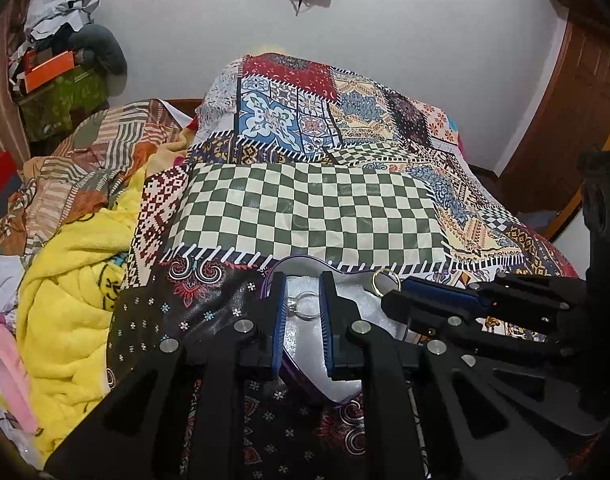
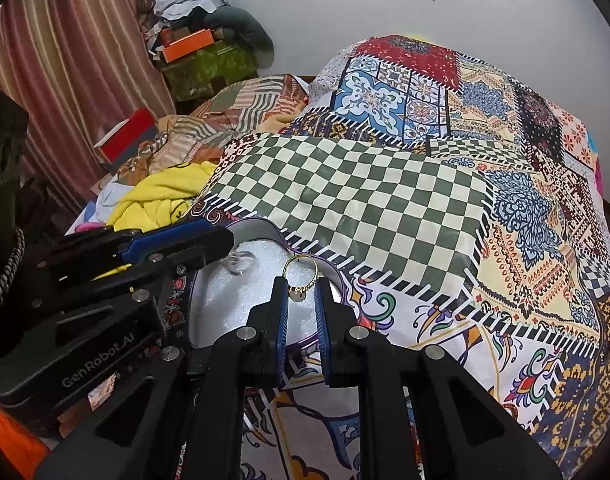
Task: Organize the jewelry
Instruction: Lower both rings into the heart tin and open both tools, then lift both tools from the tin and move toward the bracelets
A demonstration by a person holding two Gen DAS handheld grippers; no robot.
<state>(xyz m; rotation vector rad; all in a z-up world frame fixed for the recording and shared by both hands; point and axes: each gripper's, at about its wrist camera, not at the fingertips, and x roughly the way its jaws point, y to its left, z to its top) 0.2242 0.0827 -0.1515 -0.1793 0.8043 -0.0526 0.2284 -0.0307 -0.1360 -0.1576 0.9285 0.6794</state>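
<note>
A purple-rimmed jewelry box (image 1: 347, 394) with white padding lies open on the patchwork bedspread; it also shows in the right wrist view (image 2: 225, 304). A silver ring (image 1: 305, 305) stands between the fingers of my left gripper (image 1: 302, 280), which is closed on it over the padding; the ring also shows in the right wrist view (image 2: 237, 261). My right gripper (image 2: 301, 285) holds a gold ring (image 2: 301, 280) between its fingertips above the box's right rim. The gold ring also shows in the left wrist view (image 1: 385, 281) at the right gripper's tip (image 1: 397, 296).
The bed is covered by a patchwork spread with a green checkered patch (image 1: 305, 212). A yellow towel (image 1: 73, 292) and crumpled clothes lie at the left. Boxes and clutter (image 1: 53, 76) stack in the far left corner. A wooden door (image 1: 577, 112) is at the right.
</note>
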